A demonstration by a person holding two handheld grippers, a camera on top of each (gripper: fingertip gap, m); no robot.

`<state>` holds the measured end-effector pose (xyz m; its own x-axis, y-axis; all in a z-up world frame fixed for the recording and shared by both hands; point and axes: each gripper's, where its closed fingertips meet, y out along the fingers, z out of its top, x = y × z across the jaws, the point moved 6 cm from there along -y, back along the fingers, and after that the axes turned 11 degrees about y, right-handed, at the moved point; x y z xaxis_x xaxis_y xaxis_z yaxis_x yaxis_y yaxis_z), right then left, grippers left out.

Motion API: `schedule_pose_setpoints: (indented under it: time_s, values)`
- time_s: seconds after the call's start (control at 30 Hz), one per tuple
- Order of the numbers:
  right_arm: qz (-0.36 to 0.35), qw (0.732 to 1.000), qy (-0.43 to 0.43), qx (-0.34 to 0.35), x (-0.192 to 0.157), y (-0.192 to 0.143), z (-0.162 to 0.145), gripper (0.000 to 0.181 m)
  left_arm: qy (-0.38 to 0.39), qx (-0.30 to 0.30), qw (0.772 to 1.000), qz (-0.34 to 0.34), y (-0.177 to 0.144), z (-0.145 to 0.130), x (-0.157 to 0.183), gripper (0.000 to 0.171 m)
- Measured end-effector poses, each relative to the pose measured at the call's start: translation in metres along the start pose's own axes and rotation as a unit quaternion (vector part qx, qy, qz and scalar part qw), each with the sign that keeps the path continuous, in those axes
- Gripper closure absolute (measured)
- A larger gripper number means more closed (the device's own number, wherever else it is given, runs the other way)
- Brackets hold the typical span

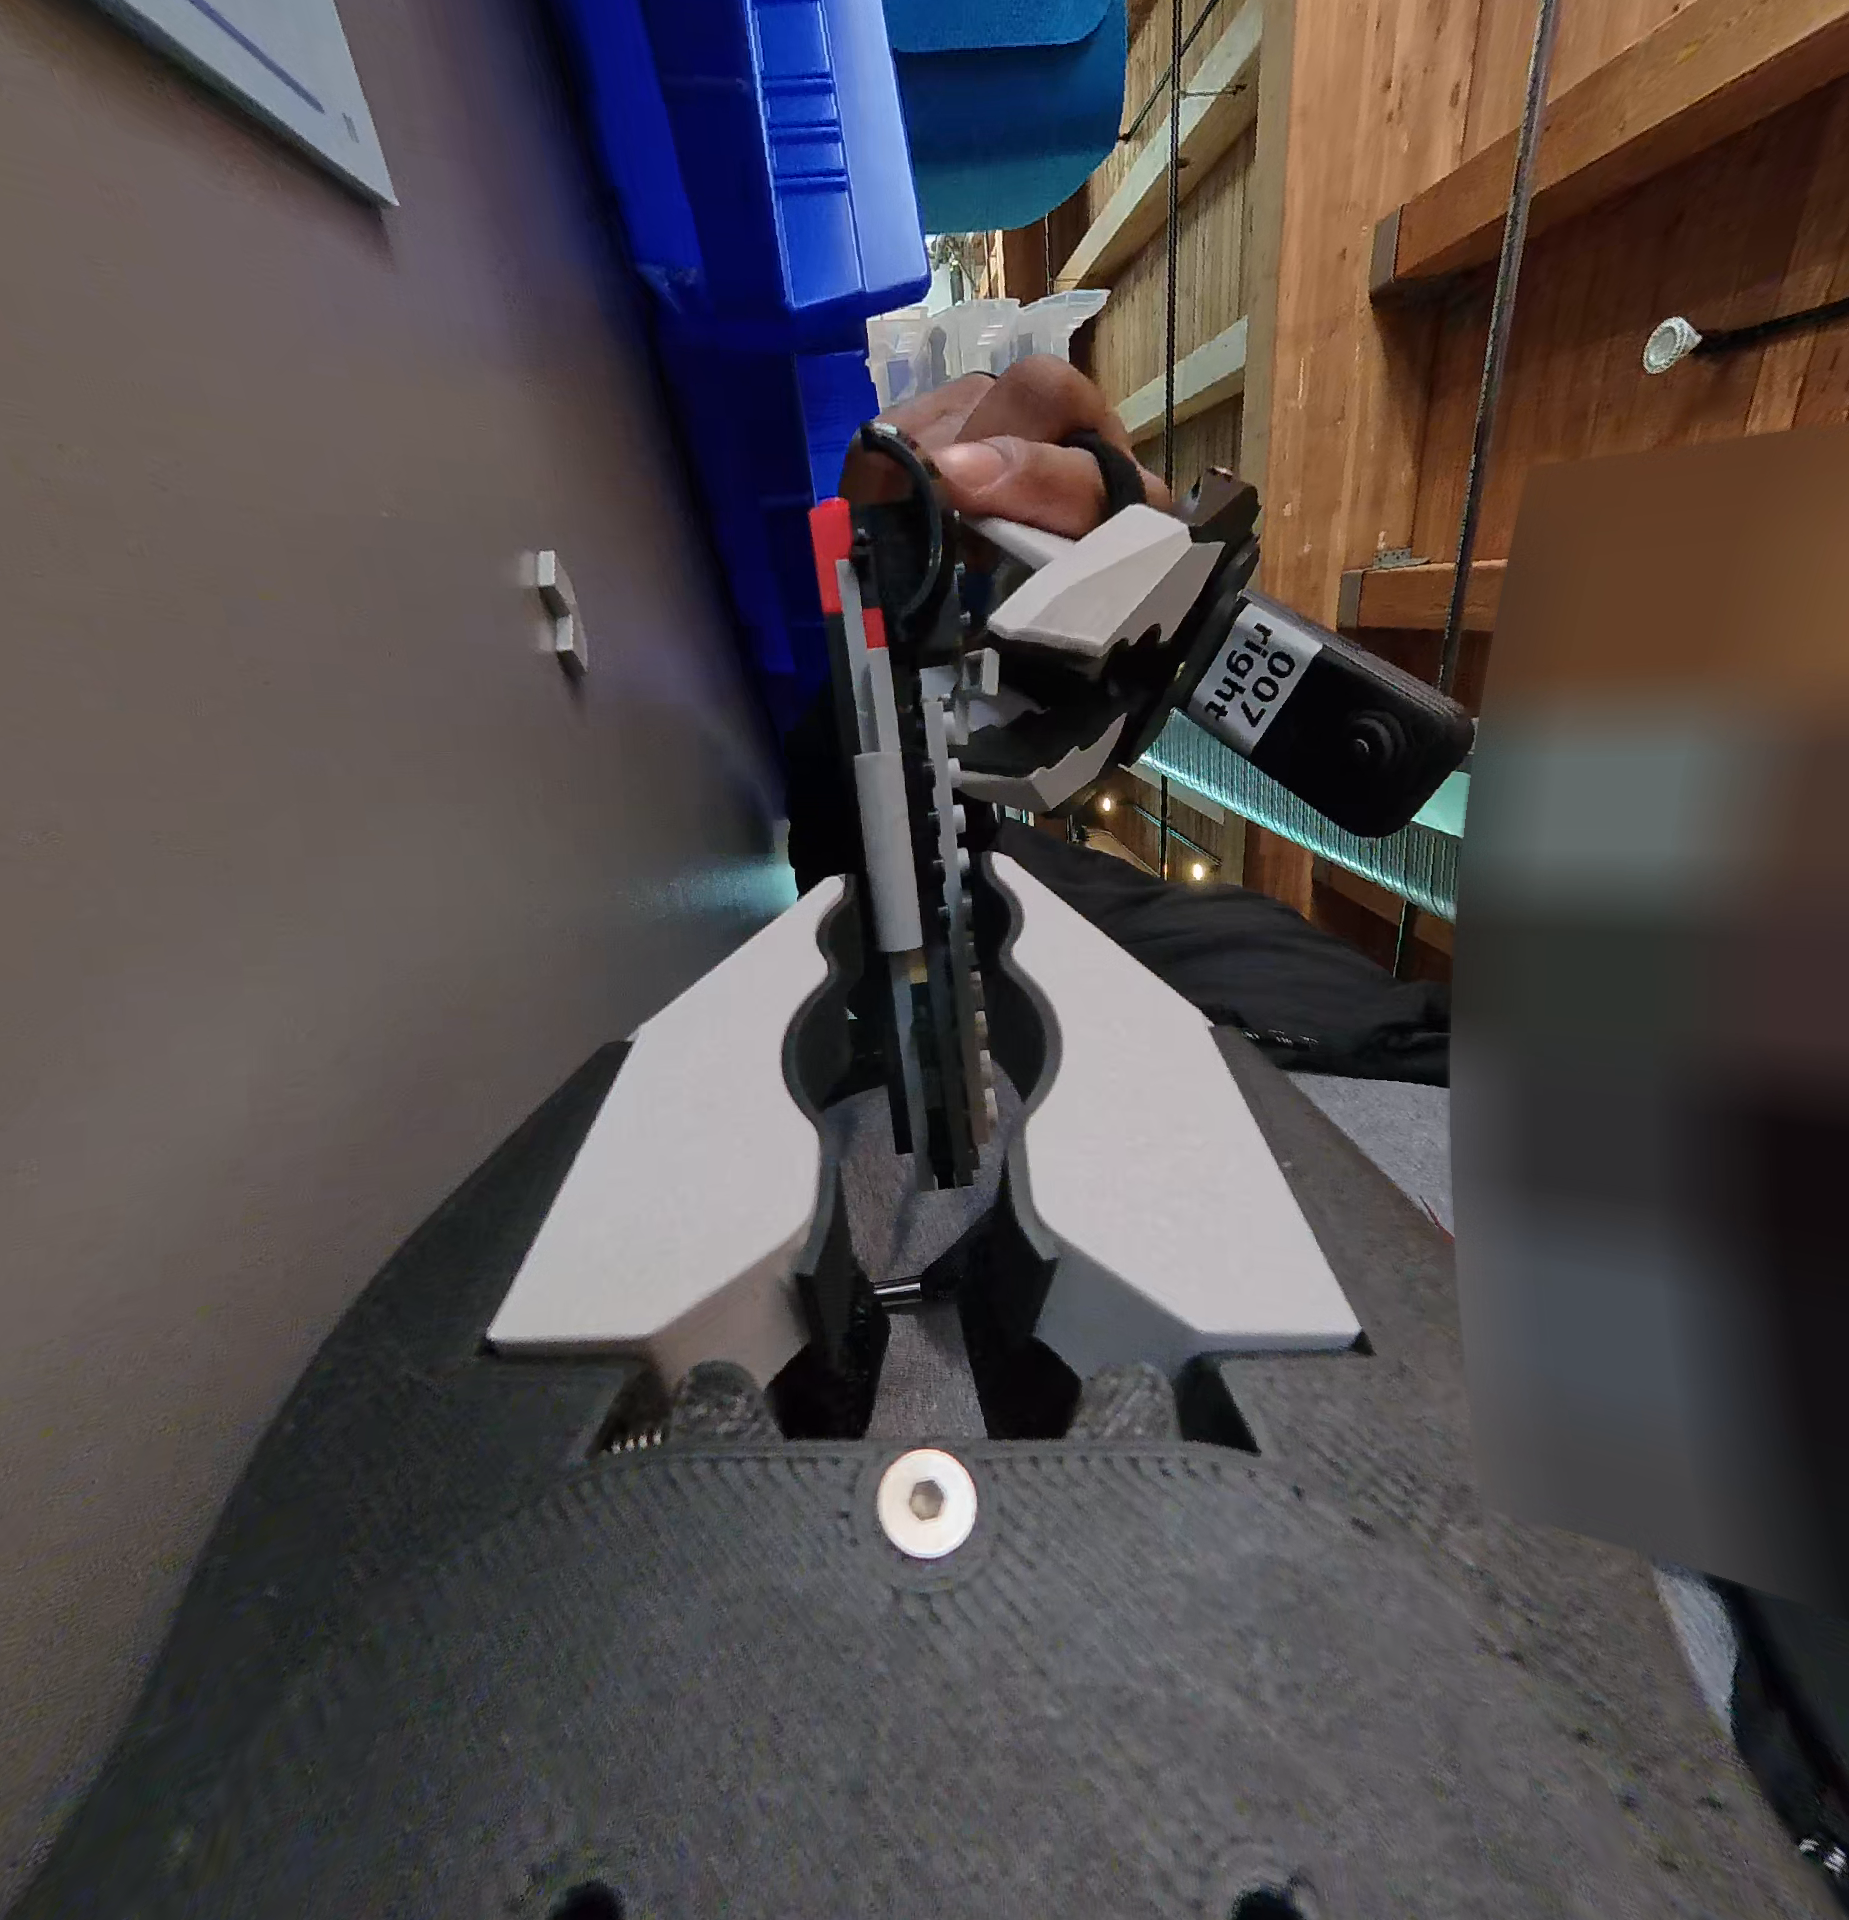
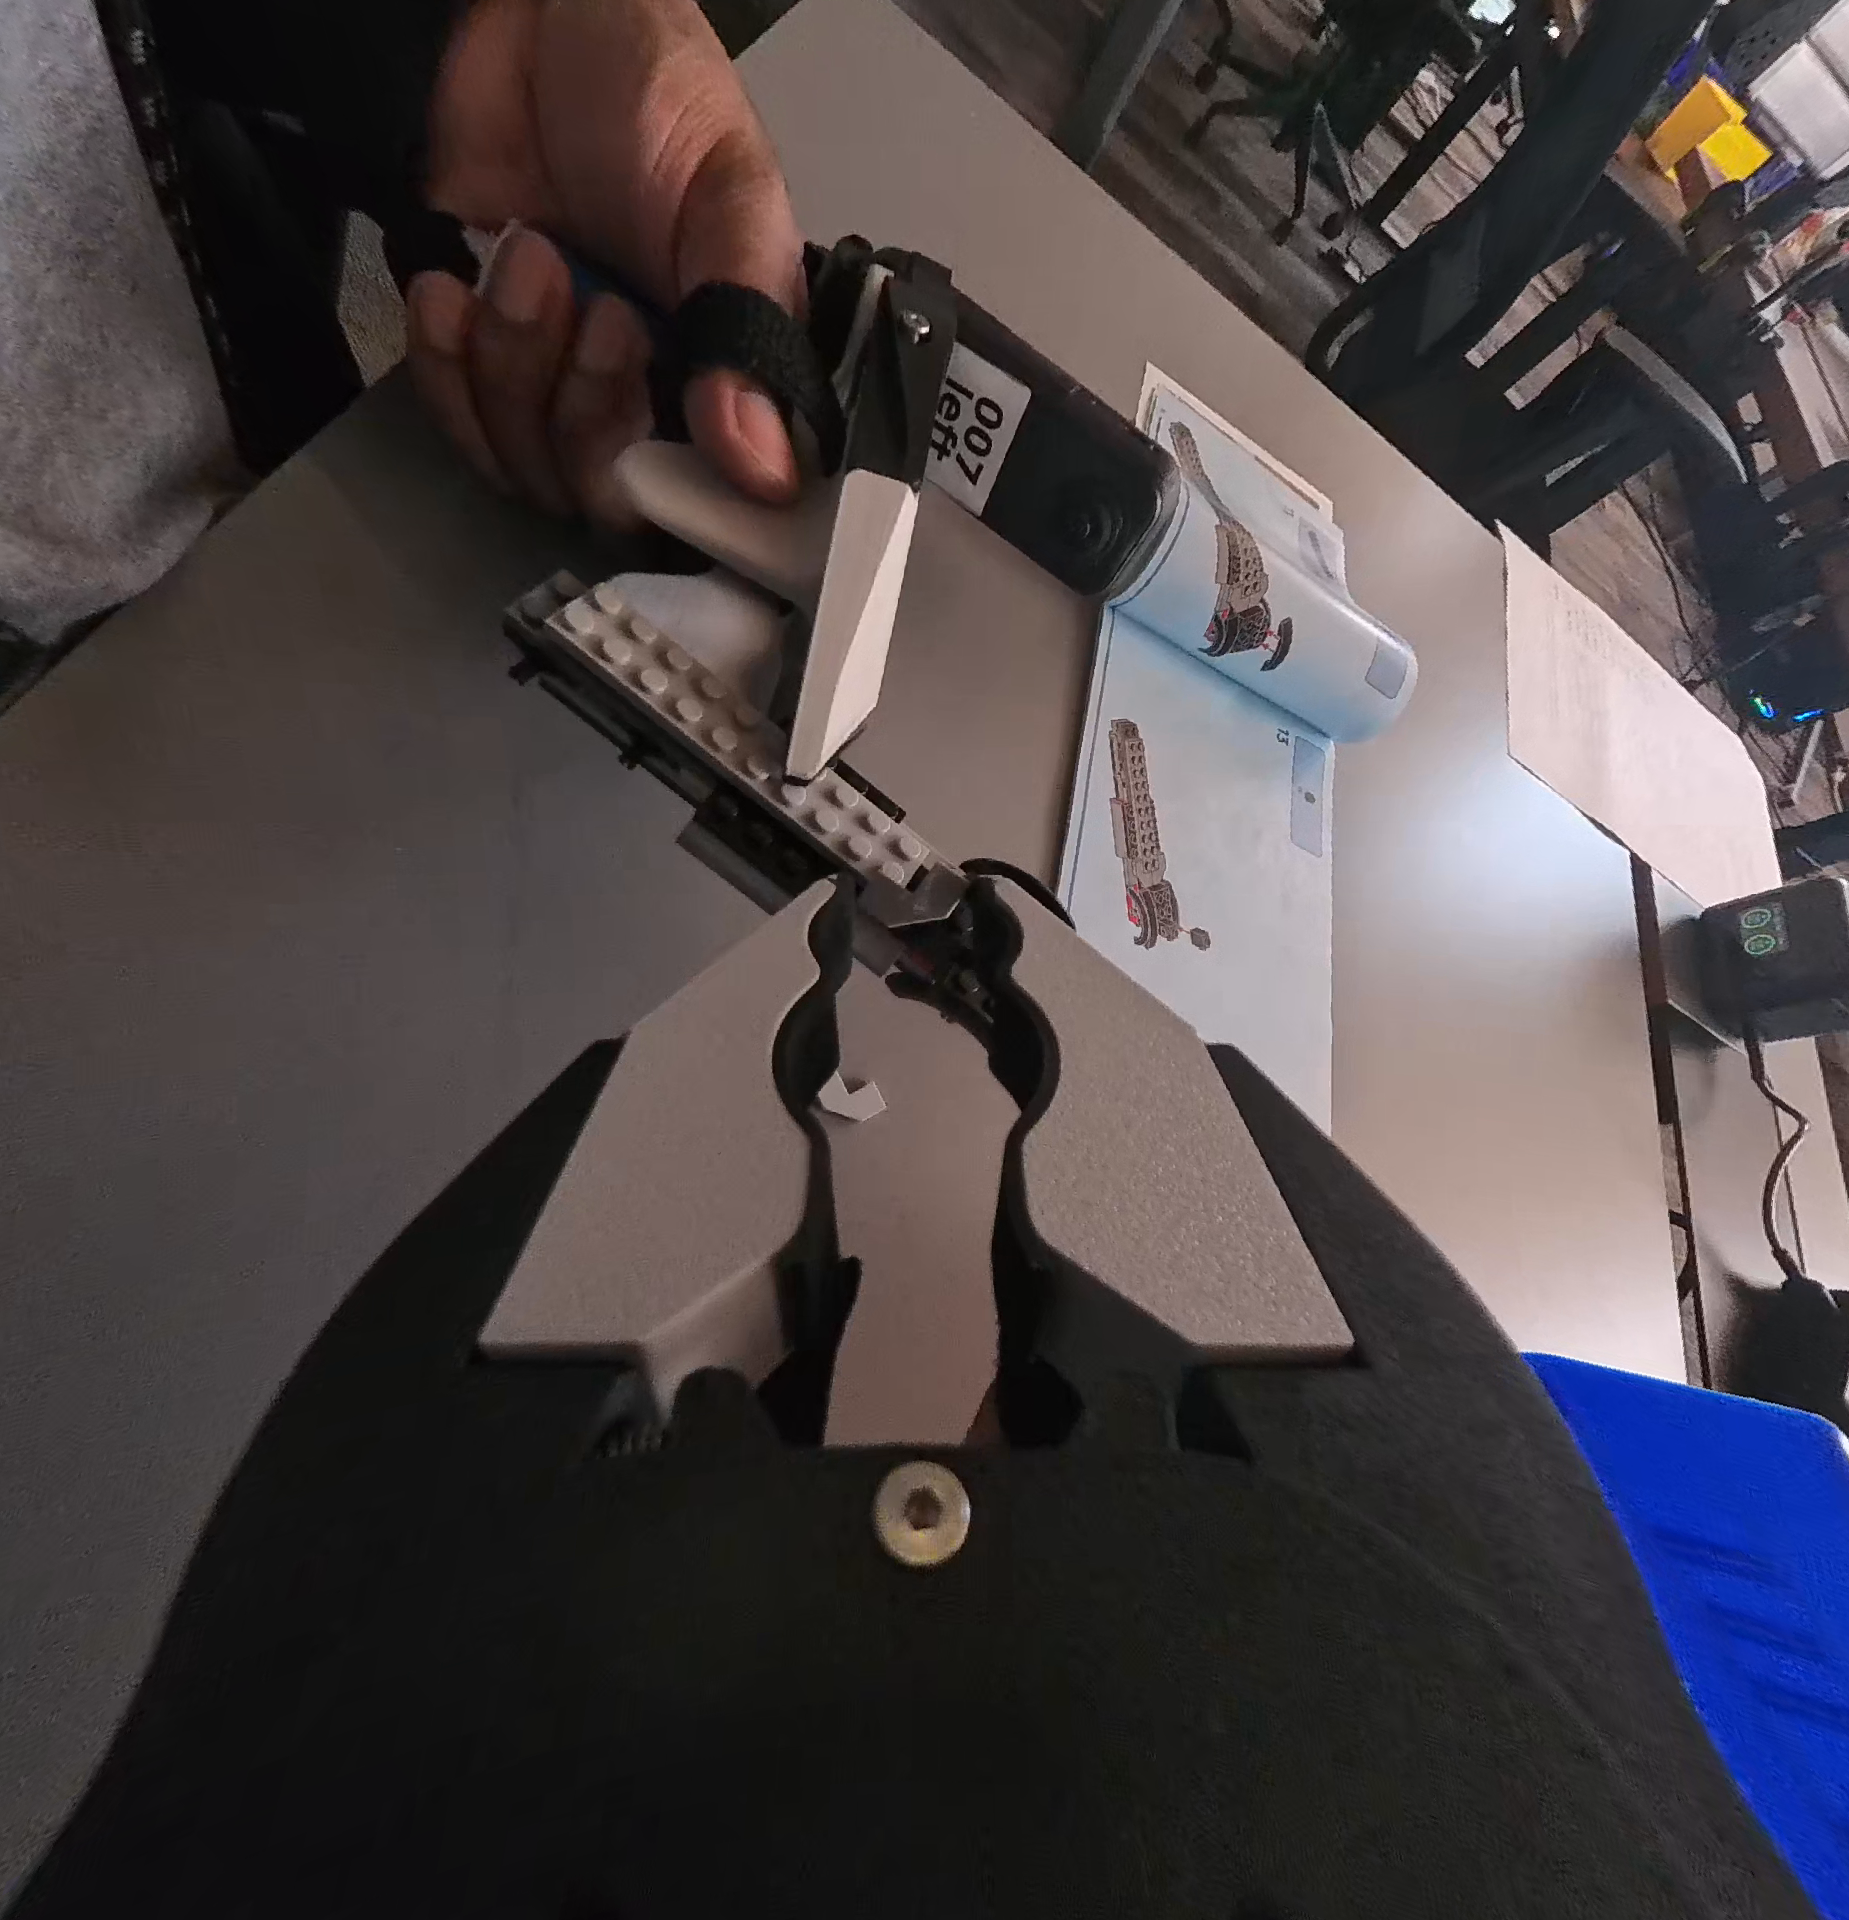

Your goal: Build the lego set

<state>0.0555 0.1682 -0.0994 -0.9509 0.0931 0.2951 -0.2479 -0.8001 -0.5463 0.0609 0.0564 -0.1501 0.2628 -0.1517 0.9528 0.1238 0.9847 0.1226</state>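
Plainly, with the left gripper (image 1: 915, 914) clamping the lego assembly (image 1: 904, 831) mid-length and the right gripper (image 2: 915, 935) nipping its far end, a twist between them could pop plates apart.

Your left wrist view faces your right gripper (image 1: 987, 748) closely, right wrist view faces back, sharing the long grey studded lego build (image 1: 899, 883).

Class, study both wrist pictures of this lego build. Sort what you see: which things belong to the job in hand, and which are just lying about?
Part of the job:
- lego model, held off the table
- left gripper, clamped on its middle
- right gripper, pinching one end
- instruction booklet, lying open on the table

Just lying about:
- blue bin
- black power adapter
- sheet of paper
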Motion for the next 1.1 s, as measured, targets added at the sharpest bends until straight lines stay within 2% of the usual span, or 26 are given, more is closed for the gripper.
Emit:
schedule_pose_setpoints:
  time_s: [0.8, 0.97, 1.03, 1.1]
  values:
    - [-0.008, 1.0, 0.017, 0.014, 0.003, -0.004, 0.001, 0.147, -0.003, 0.01, 1.0, -0.011, 0.0, 0.001, 0.002, 0.152]
    - [-0.051, 0.991, 0.111, 0.049, 0.014, -0.016, 0.0, 0.147, 0.014, 0.024, 1.0, -0.007, -0.002, 0.003, 0.004, 0.152]
    - [-0.074, 0.976, 0.191, 0.067, 0.021, -0.02, -0.006, 0.147, 0.03, 0.037, 0.999, -0.004, -0.004, 0.007, 0.005, 0.152]
    - [-0.09, 0.95, 0.289, 0.083, 0.026, -0.021, -0.015, 0.147, 0.051, 0.054, 0.997, 0.008, -0.005, 0.012, 0.006, 0.152]
